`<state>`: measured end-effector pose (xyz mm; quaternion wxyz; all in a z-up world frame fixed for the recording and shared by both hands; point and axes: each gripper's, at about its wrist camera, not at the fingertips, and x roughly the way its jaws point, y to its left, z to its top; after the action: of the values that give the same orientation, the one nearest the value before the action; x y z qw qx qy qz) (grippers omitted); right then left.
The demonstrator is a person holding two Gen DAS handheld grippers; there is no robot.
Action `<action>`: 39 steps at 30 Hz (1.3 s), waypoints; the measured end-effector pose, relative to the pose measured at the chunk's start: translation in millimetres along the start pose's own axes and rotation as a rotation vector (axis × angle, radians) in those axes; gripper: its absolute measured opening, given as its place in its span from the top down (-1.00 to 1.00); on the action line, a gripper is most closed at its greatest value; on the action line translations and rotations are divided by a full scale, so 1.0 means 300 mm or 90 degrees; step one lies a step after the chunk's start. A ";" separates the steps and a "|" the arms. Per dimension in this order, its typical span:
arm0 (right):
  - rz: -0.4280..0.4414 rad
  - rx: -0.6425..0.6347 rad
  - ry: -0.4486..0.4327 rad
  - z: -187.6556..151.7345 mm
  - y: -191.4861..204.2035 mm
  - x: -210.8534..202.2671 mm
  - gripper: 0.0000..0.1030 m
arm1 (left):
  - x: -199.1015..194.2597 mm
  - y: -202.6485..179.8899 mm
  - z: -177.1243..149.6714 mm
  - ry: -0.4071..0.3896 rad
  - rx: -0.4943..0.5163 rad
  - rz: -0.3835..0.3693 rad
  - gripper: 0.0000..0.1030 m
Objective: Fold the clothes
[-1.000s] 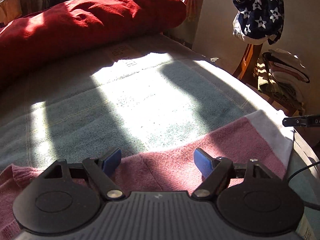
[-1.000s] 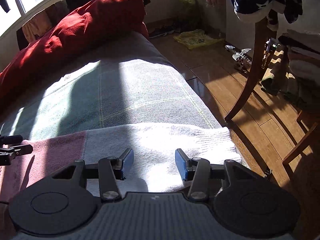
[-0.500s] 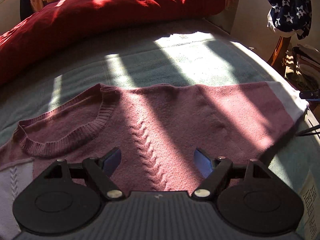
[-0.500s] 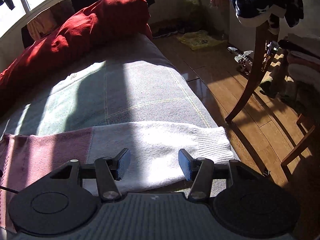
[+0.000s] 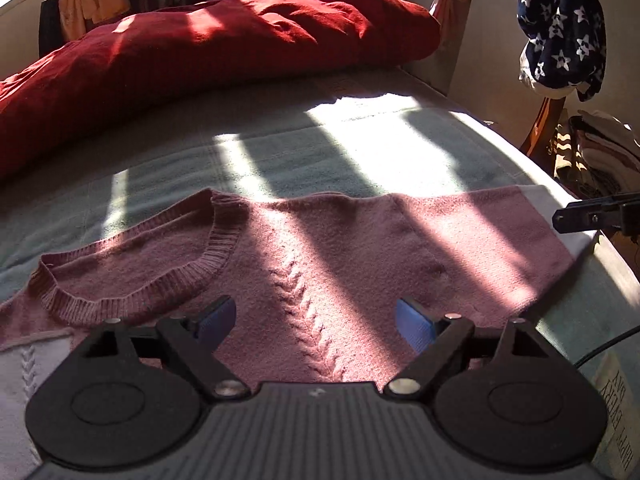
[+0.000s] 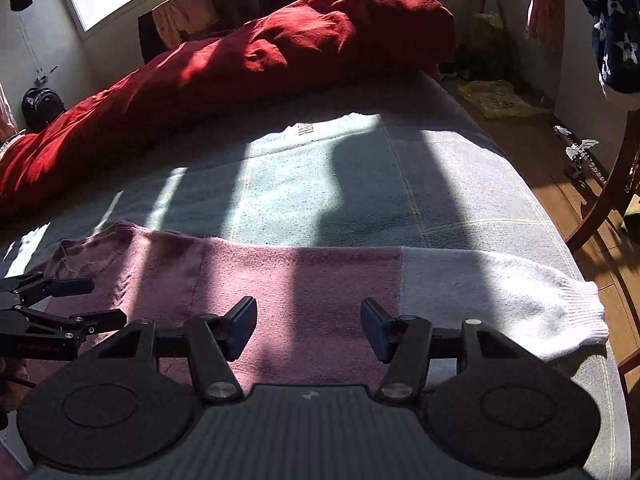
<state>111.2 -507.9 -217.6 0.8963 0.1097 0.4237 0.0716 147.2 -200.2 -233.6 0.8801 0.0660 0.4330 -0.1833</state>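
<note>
In the left wrist view, the left hand-held gripper [image 5: 315, 319] hangs over the chest of a pink-and-white sweater [image 5: 360, 248] that lies spread flat on the bed [image 5: 320, 152]; its jaws are opening, released, with nothing pinched between the blue pads [image 5: 414, 324]. A second ago this view showed only a pink-and-white strip of the knit at the bottom edge; now the ribbed collar [image 5: 132, 276] and a cable-stitch line down the front are in sight. A red duvet [image 5: 200, 60] is bunched along the far side of the bed, a star-patterned navy garment [image 5: 560, 28] hangs at the right, and the tip of the right hand-held gripper [image 5: 592, 214] enters from the right edge. Print at the lower right corner seems to read "HAPPY EVERY DAY", partly cut off. In the right wrist view, the right hand-held gripper [image 6: 308, 326] is over the pink part of the sleeve, where a second ago it hung over the white part near the white cuff [image 6: 568, 316]; its jaws are opening and grasp nothing. The left hand-held gripper's fingers now reach in from the left. A label on the bed cover is too blurred to read.
</note>
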 end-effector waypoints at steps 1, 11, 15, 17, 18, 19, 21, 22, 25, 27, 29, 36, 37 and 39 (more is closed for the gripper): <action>0.015 -0.010 0.004 -0.006 0.040 0.002 -0.23 | -0.030 0.043 -0.022 0.006 -0.012 0.015 -0.68; 0.142 -0.119 0.102 -0.173 0.514 0.168 -0.25 | -0.133 0.381 -0.298 0.075 -0.113 0.148 -0.69; 0.090 -0.129 0.125 -0.231 0.501 0.177 -0.25 | -0.190 0.469 -0.406 0.085 -0.182 0.141 -0.72; 0.076 -0.122 0.136 -0.249 0.470 0.158 -0.25 | -0.223 0.497 -0.451 0.093 -0.203 0.136 -0.74; 0.071 -0.121 0.142 -0.254 0.460 0.148 -0.25 | -0.238 0.506 -0.466 0.099 -0.207 0.135 -0.74; 0.066 -0.123 0.149 -0.253 0.460 0.137 -0.25 | -0.259 0.517 -0.474 0.106 -0.210 0.133 -0.73; 0.049 -0.127 0.156 -0.237 0.482 0.121 -0.25 | -0.286 0.530 -0.466 0.103 -0.208 0.127 -0.72; 0.045 -0.128 0.154 -0.226 0.498 0.118 -0.25 | -0.296 0.543 -0.451 0.086 -0.203 0.127 -0.72; 0.049 -0.126 0.133 -0.188 0.557 0.124 -0.32 | -0.291 0.588 -0.398 0.044 -0.188 0.124 -0.72; 0.059 -0.122 0.126 -0.169 0.597 0.147 -0.34 | -0.253 0.626 -0.375 0.038 -0.182 0.130 -0.72; 0.071 -0.116 0.120 -0.154 0.637 0.177 -0.34 | -0.208 0.666 -0.386 0.059 -0.186 0.133 -0.72; 0.027 -0.108 0.149 -0.166 0.650 0.224 -0.34 | -0.272 0.682 -0.395 0.057 -0.173 0.080 -0.71; 0.020 -0.107 0.149 -0.163 0.644 0.221 -0.34 | -0.274 0.686 -0.373 0.049 -0.168 0.071 -0.71; 0.010 -0.119 0.135 -0.135 0.648 0.220 -0.35 | -0.269 0.694 -0.328 0.032 -0.158 0.059 -0.71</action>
<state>114.5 -300.0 -241.8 0.8523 0.0206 0.5065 0.1289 108.7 40.7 -239.7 0.8778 -0.0192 0.4709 -0.0858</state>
